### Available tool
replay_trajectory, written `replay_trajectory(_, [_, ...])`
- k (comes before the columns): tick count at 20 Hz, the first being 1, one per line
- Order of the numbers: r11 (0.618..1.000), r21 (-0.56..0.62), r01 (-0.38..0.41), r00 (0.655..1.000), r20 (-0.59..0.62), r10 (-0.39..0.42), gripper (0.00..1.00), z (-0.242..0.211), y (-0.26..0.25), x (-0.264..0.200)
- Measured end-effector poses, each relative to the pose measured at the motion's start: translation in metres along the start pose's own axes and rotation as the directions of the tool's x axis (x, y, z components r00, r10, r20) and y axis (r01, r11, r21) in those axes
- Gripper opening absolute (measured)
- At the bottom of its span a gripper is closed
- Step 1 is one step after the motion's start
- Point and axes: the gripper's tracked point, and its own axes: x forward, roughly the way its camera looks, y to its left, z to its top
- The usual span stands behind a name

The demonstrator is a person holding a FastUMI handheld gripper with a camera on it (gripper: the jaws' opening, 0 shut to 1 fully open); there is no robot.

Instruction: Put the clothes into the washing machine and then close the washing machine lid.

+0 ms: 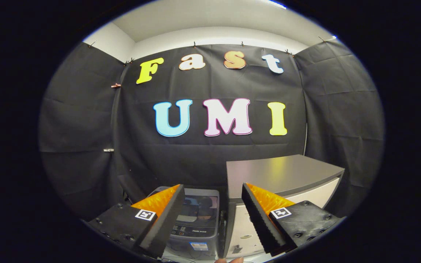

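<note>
A small grey top-loading washing machine (195, 223) stands low against the booth wall, below and between my fingers. Its dark glossy lid (197, 211) lies flat and shut, reflecting the wall. My gripper (213, 191) hangs above it, open wide, with nothing between the orange-and-black fingers (163, 204). The left finger overlaps the machine's left edge; the right finger (265, 210) sits over the cabinet front. I see no clothes.
A grey-topped cabinet (280, 171) with a pale front stands right beside the machine, taller than it. Black cloth walls close in behind and on both sides. A fingertip of a person's hand (228, 260) peeks in under the gripper.
</note>
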Motion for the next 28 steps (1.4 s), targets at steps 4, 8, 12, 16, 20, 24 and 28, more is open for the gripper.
replay_trajectory(4, [1.0,0.02,0.016,1.0,0.02,-0.017,0.98,0.03,-0.026,-0.02])
replay_trajectory(8, [0.999,0.011,0.036,0.999,0.038,-0.036,0.98,0.054,-0.059,-0.035])
replay_trajectory(12, [0.999,-0.012,0.04,0.999,0.02,-0.04,0.98,0.063,-0.082,-0.043])
replay_trajectory(16, [1.0,-0.023,0.009,1.0,0.025,-0.008,0.98,0.073,-0.087,-0.042])
replay_trajectory(20, [1.0,-0.021,-0.006,1.0,0.018,0.006,0.98,0.075,-0.09,-0.04])
replay_trajectory(24, [1.0,-0.028,-0.008,1.0,0.021,0.009,0.98,0.078,-0.094,-0.041])
replay_trajectory(28, [1.0,-0.02,0.006,1.0,0.023,-0.006,0.98,0.08,-0.101,-0.041])
